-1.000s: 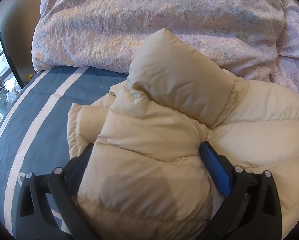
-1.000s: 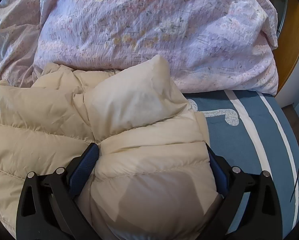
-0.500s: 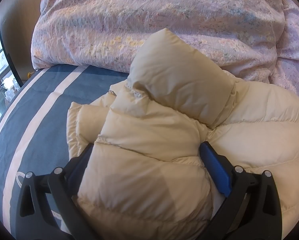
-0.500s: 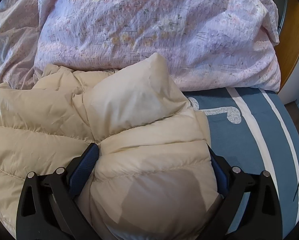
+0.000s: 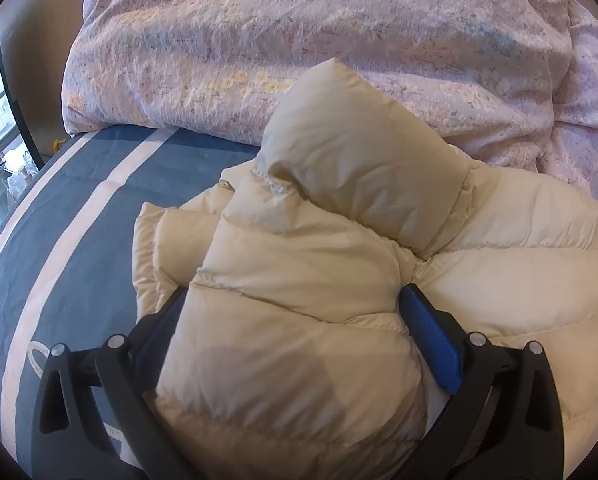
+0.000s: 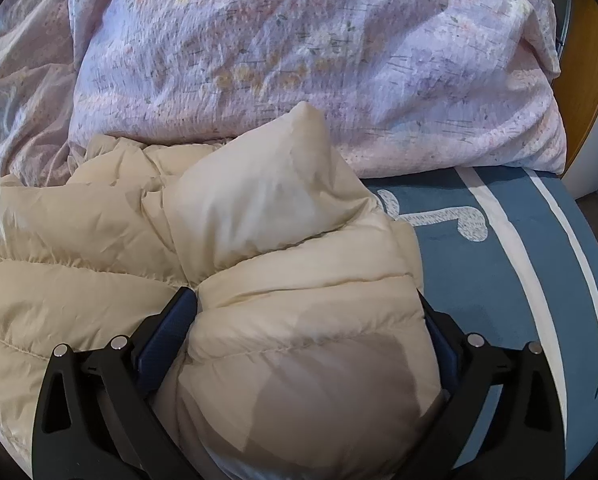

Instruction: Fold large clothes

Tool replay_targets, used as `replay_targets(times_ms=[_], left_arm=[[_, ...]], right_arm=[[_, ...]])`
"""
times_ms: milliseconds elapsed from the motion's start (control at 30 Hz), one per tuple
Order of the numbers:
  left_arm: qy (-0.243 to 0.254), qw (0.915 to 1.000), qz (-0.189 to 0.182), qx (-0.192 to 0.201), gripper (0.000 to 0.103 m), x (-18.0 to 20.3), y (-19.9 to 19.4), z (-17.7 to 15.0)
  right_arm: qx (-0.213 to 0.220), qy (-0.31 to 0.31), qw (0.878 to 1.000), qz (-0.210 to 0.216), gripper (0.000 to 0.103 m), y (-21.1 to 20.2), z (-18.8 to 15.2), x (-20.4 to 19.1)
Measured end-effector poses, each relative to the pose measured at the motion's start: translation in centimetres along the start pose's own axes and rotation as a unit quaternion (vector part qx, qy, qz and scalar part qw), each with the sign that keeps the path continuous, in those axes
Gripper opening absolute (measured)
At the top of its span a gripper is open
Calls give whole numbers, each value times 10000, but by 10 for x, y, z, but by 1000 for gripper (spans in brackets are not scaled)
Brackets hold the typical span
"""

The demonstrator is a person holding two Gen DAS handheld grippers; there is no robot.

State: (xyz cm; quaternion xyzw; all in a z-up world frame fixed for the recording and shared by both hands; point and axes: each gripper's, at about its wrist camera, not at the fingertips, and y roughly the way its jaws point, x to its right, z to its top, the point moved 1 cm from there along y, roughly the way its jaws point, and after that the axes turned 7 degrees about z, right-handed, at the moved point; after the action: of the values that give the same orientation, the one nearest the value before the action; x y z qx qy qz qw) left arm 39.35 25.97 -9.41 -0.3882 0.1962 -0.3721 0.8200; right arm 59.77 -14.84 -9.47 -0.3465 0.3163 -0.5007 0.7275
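Gripping cream puffer jacket [image 5: 299,264] edges: left claw [image 5: 295,312], right claw [image 6: 307,316].

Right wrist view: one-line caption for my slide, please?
Right gripper clamps a puffy fold of the cream jacket on the blue striped sheet, floral duvet behind.

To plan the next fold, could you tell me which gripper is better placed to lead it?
Neither clearly: left gripper and right gripper each clamp a puffy jacket edge. The left has slightly more blue sheet beside it.
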Motion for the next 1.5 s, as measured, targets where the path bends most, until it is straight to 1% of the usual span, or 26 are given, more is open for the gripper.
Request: replay_targets(times_ms=[100,167,200,267,333,433,500,533,600,633,667,733,800,833,933,1100,1133,1167,1200,1267,1300,1333,1367,1433,1467,1500], left_arm=[[-84,9998,-136,-67,101,-6,-13,-2],[-227,9987,-445,-72,101,-18,-29,-5],[-293,9981,-535,-31,101,-26,-41,-8],[-340,9979,-554,66,101,-37,-57,-11],[-369,9979,-499,182,101,-53,-73,-17],[-417,9973,-610,45,101,-68,-79,-26],[-421,9966,-708,-102,101,-73,-77,-32],[-408,9959,-781,-183,99,-73,-74,-36],[-413,9946,-892,-317,96,-73,-71,-43],[-430,9939,-932,-395,94,-72,-68,-45],[-466,9930,-972,-478,93,-72,-65,-48],[-565,9906,-1087,-612,86,-72,-61,-52],[-696,9877,-1223,-689,82,-72,-57,-54],[-761,9860,-1303,-715,79,-72,-56,-55],[-901,9831,-1418,-725,78,-69,-53,-56],[-1002,9822,-1427,-698,78,-61,-50,-52],[-1045,9817,-1436,-689,78,-60,-49,-52],[-1098,9810,-1448,-679,78,-60,-49,-51],[-1132,9805,-1456,-674,77,-60,-48,-50],[-1216,9788,-1501,-676,69,-59,-46,-48],[-1252,9777,-1540,-682,62,-60,-46,-47],[-1292,9768,-1568,-684,57,-60,-45,-46],[-1340,9758,-1589,-675,55,-60,-45,-45],[-1386,9752,-1606,-637,41,-60,-46,-42],[-1416,9747,-1617,-608,38,-60,-48,-40],[-1446,9740,-1639,-597,31,-60,-49,-38]], right_arm=[[-115,51,9998,145,102,-9,1,9],[-123,63,9993,354,102,-24,0,16],[-98,74,9989,444,102,-34,-2,21],[-24,159,9984,541,102,-54,-4,36],[-46,326,9969,712,102,-68,-9,54],[-250,636,9927,996,102,-75,-18,76],[-396,769,9895,1157,102,-73,-26,81],[-482,812,9875,1258,102,-71,-29,85],[-594,887,9841,1420,102,-66,-40,77],[-656,941,9818,1513,101,-63,-44,75],[-687,982,9803,1567,97,-66,-47,72],[-688,1021,9780,1682,93,-66,-50,67],[-694,997,9760,1808,86,-68,-51,63],[-711,1002,9740,1904,80,-69,-52,61],[-761,1058,9684,2127,75,-65,-49,55],[-714,1275,9604,2373,75,-56,-40,47],[-701,1327,9586,2421,72,-54,-39,46],[-705,1371,9568,2465,67,-53,-38,48],[-719,1439,9539,2533,64,-50,-36,49],[-764,1576,9482,2649,49,-48,-37,54],[-792,1684,9439,2727,46,-47,-37,56],[-804,1773,9404,2788,40,-46,-37,58],[-803,1816,9388,2815,36,-45,-36,58],[-784,1911,9365,2835,31,-47,-35,60],[-779,1938,9358,2839,28,-49,-35,60],[-775,1959,9352,2845,26,-50,-33,59]])
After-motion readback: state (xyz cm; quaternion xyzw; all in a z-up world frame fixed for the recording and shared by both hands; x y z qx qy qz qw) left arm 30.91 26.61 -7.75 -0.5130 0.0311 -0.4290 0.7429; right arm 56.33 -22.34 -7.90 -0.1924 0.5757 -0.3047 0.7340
